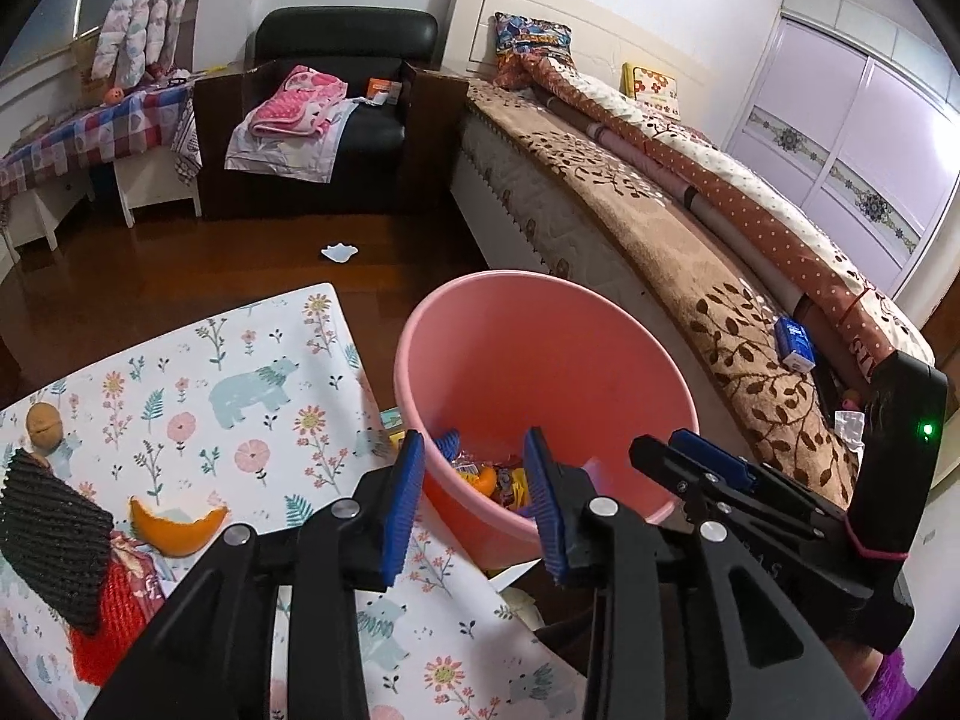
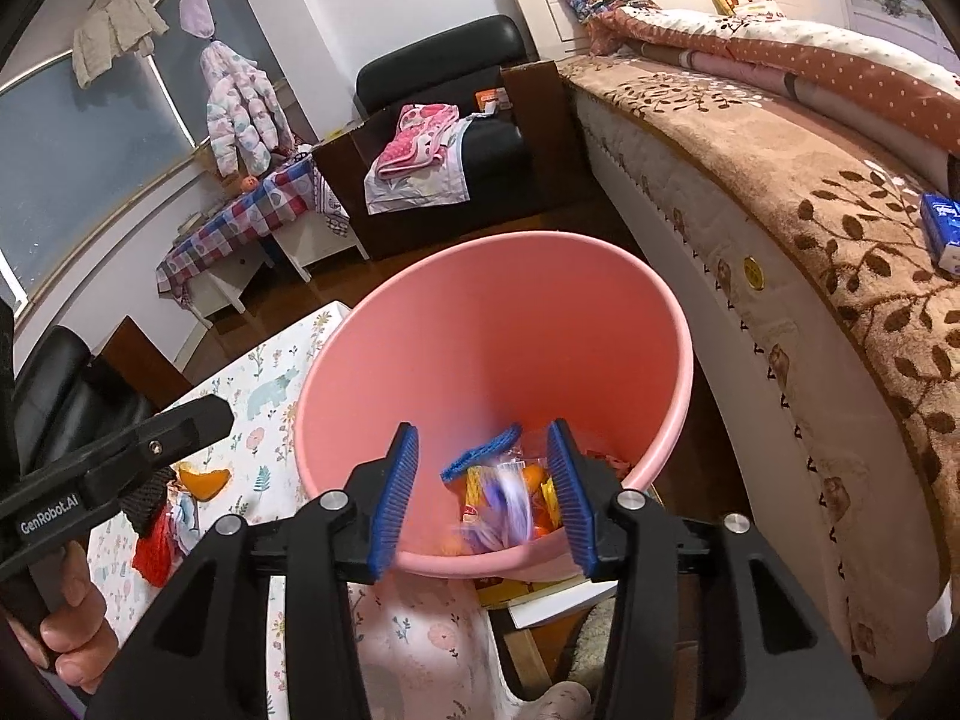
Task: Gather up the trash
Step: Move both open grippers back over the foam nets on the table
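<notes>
The pink bin (image 2: 492,360) stands on the floor between the bed (image 2: 810,228) on the right and the floral mat (image 1: 252,396) on the left. Several wrappers and orange peel pieces already lie in its bottom. A blurred wrapper (image 2: 510,498) is below the right gripper (image 2: 486,486), probably falling. Both the right gripper and the left gripper (image 1: 474,492) are spread wide and hold nothing. On the mat, an orange peel (image 1: 177,525), a nut-like thing (image 1: 44,426) and red netting (image 1: 114,618) remain; far on the floor lies a white scrap (image 1: 339,252). I judge the task partly done.
</notes>
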The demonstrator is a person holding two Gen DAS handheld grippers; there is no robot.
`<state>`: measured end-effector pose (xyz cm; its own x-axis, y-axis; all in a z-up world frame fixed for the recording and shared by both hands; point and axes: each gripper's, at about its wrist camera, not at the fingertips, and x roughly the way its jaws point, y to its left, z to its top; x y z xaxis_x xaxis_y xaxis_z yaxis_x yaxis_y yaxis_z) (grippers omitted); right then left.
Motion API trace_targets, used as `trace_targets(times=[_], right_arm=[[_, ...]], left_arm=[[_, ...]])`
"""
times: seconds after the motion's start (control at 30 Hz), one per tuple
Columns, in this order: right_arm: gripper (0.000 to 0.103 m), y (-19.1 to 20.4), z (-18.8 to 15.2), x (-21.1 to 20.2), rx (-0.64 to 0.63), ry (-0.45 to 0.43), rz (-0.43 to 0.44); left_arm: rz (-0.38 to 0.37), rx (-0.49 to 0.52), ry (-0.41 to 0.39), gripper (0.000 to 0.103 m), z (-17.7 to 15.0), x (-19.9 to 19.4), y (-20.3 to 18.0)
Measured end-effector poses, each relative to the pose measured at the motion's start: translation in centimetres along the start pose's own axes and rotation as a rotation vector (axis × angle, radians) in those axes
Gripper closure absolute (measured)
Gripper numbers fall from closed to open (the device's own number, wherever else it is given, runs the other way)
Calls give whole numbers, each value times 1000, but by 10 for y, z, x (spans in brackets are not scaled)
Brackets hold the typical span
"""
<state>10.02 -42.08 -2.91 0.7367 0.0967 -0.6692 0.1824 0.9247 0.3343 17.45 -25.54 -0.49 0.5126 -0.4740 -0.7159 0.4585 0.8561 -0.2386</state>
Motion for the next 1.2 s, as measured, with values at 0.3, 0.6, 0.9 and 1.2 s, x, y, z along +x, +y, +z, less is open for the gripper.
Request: trace_targets(times=[0.3, 0.6, 0.9, 1.2], right_arm=[[57, 25, -6, -19, -55, -42, 38], [57, 66, -22, -35, -123, -60, 104], [58, 95, -43, -35, -139, -36, 159], [58, 120, -65, -23, -176, 29, 197]], left_arm=[[22, -34, -31, 66, -11, -26, 19], [87, -74, -59, 66, -38, -61, 53], [189, -139, -80, 66, -75, -100, 105], [280, -221, -71, 66, -115, -126, 155]])
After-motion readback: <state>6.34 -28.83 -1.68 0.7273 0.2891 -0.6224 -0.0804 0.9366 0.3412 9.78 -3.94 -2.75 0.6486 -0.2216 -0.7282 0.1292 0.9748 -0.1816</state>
